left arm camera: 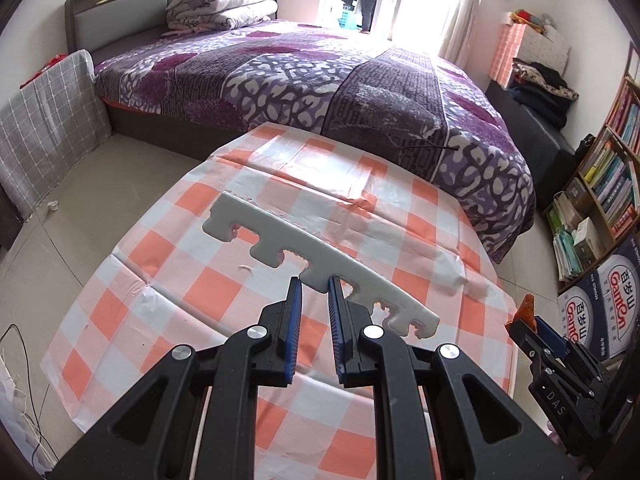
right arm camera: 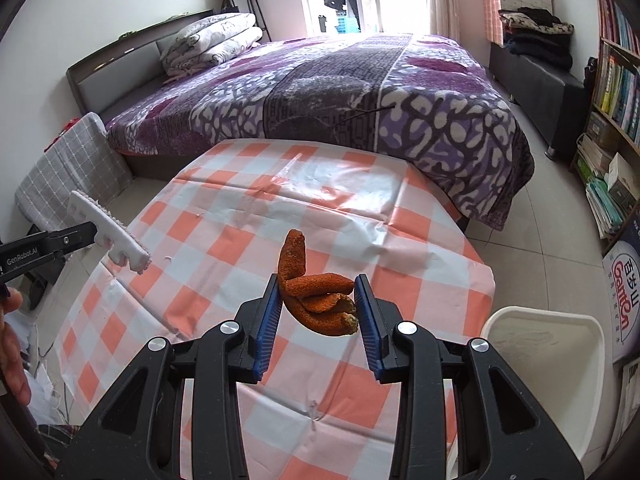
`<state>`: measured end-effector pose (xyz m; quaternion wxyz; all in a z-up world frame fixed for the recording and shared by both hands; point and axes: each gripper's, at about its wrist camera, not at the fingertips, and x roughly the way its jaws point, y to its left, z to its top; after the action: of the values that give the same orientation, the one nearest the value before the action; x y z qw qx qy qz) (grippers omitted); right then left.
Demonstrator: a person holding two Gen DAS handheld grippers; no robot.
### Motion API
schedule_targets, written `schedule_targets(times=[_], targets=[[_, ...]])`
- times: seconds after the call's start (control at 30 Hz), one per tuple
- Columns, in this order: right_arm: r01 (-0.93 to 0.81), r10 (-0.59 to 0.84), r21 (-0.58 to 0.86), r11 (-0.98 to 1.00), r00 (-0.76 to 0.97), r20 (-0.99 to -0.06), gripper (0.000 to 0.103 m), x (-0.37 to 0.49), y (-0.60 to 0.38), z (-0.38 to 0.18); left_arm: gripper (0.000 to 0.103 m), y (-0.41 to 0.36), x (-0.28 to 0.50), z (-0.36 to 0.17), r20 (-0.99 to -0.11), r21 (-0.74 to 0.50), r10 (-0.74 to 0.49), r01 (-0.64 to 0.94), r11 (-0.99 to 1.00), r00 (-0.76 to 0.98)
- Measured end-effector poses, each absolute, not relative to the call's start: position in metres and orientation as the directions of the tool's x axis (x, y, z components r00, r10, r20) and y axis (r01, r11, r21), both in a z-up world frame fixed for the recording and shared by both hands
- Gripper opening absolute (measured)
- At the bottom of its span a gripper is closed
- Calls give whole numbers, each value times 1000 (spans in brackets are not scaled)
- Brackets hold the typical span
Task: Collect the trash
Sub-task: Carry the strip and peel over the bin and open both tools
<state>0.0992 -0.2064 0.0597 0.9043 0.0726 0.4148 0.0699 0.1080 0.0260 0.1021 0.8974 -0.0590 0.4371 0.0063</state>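
My left gripper point(left arm camera: 315, 282) is shut on the lower edge of a long white foam strip point(left arm camera: 280, 236) with notches, held above the checked table point(left arm camera: 200, 292). From the right wrist view the same strip point(right arm camera: 116, 232) sticks out of the left gripper point(right arm camera: 89, 234) at the table's left side. Between the blue pads of my right gripper point(right arm camera: 318, 279) sits a curled bundle of orange peel point(right arm camera: 312, 286), pressed on both sides and lifted over the table. In the left wrist view the right gripper point(left arm camera: 528, 326) is at the far right with the peel point(left arm camera: 526, 307) poking up.
A white bin point(right arm camera: 548, 344) stands on the floor by the table's right front corner. A bed point(right arm camera: 360, 100) with a purple cover lies behind the table. A bookshelf point(right arm camera: 616, 92) and boxes point(left arm camera: 608, 300) line the right wall. A hand point(right arm camera: 10, 320) shows at the left edge.
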Motion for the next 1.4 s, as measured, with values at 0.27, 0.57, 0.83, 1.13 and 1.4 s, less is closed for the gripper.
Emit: schedule_targets(times=[0.27, 0.57, 0.83, 1.13, 1.4], targets=[[-16, 173, 219, 976, 673, -719, 35, 93, -231, 62, 14, -5, 108, 98, -779, -95, -59, -26, 995, 624], [16, 152, 226, 974, 694, -703, 35, 85, -249, 71, 14, -32, 109, 97, -774, -96, -84, 16, 995, 627], [119, 94, 245, 962, 699, -709, 35, 78, -284, 75, 14, -57, 106, 97, -773, -88, -106, 60, 994, 626], [277, 4, 270, 922, 690, -723, 35, 64, -335, 77, 14, -94, 101, 96, -770, -78, -139, 125, 989, 622], [410, -64, 271, 871, 641, -765, 35, 45, -384, 71, 14, -131, 95, 93, -776, -96, -198, 198, 975, 599]])
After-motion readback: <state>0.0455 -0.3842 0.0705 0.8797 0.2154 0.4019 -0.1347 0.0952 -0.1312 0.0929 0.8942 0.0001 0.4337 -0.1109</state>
